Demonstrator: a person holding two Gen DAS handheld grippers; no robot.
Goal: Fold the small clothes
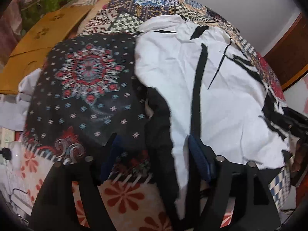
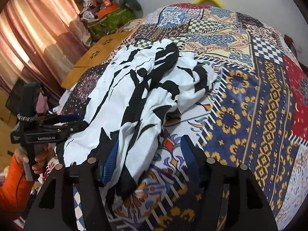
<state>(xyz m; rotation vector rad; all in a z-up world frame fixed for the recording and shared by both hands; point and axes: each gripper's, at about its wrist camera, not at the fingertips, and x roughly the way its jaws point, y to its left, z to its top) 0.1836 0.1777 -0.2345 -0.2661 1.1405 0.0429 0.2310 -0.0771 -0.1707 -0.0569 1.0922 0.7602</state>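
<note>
A white garment with black streaks (image 1: 221, 96) lies crumpled on the patterned bedspread (image 2: 250, 105); it also shows in the right wrist view (image 2: 138, 88). My left gripper (image 1: 154, 148) is open, its blue-padded fingers (image 1: 198, 157) straddling the garment's near edge and a black fabric strip (image 1: 159, 125). The left gripper also appears from the side in the right wrist view (image 2: 67, 123) at the garment's left edge. My right gripper (image 2: 150, 152) is open, its left finger (image 2: 110, 159) against the garment's near corner, the right finger over the bedspread.
A black cloth with a red and blue floral medallion (image 1: 86, 88) lies left of the garment. A wooden board (image 2: 92, 61) and a green bag (image 2: 109, 23) stand at the far left by curtains (image 2: 34, 38). The person's orange sleeve (image 2: 11, 181) is at the lower left.
</note>
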